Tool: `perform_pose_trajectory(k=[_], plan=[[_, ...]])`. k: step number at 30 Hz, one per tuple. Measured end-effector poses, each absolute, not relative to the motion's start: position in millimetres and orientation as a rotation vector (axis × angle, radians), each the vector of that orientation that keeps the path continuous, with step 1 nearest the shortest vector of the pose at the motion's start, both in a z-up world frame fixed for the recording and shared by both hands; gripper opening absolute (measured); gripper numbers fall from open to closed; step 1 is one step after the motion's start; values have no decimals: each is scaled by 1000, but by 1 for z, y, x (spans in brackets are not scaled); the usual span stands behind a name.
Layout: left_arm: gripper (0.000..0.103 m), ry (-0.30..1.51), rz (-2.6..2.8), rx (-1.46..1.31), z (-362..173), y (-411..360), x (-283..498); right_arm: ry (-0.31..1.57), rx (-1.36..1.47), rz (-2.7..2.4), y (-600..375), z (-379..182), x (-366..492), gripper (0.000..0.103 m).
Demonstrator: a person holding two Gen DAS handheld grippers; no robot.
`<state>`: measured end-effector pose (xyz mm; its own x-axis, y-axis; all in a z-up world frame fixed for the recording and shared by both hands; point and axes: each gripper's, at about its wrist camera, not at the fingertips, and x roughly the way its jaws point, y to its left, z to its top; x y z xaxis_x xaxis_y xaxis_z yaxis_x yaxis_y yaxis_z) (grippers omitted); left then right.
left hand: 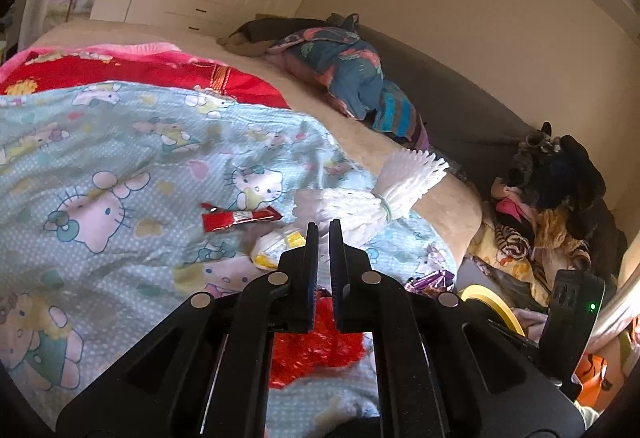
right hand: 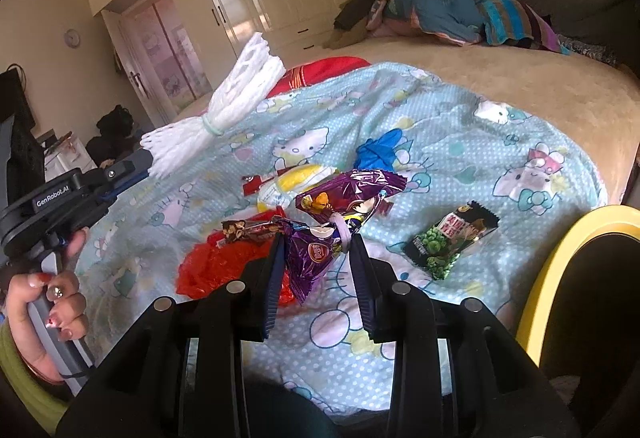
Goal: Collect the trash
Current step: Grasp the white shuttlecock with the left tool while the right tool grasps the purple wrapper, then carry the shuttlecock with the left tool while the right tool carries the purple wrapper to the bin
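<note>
Closest to the lens in the right wrist view, the right gripper (right hand: 316, 242) has its jaws clamped on a purple snack wrapper (right hand: 320, 254), knotted at its waist by a white band. It hangs between the jaws with its long axis running from 1 o'clock down to 7 o'clock. At 9 o'clock the left gripper (right hand: 146, 161), held by a hand (right hand: 52, 310), has its jaws together on the near tip of a white foam net bundle (right hand: 224, 109) — the bundle juts upward toward 1 o'clock, fanned at both ends and cinched by a pale band. In its own view that gripper (left hand: 324, 226) shows the same bundle (left hand: 360, 205) lying across toward 2 o'clock.

Still on the cartoon-print blanket (right hand: 440, 117) are a green snack packet (right hand: 452, 238), a blue glove (right hand: 378, 151), a red wrapper (right hand: 216, 266) and a yellow-white packet (right hand: 296, 177). A yellow-rimmed bin (right hand: 560, 262) sits at 3 o'clock.

Risks, as I judge them: the net is pinched only at its edge, so a swing could pull it free — and the slick purple foil may slide out if the bin rim snags it.
</note>
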<state>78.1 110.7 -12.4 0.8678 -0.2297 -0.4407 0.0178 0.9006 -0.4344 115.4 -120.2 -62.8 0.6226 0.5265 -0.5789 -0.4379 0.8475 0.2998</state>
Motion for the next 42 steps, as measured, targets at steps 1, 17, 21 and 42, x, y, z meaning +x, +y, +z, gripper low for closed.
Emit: perform_pose_trajectory(k=[1,17,21,42], plan=[[3,505,-135,-430,-11,110,78,703,137,552,-122,-61,114,31],[3,476,-168,-354,8,85,65,657,169,494,-155,-41,106,31],[3,476,-181,-346,9,80,63,649,184,469,-167,-38,105,31],[3,480,-244,-299,15,53,58,606,258,342,-226,-24,101,31]])
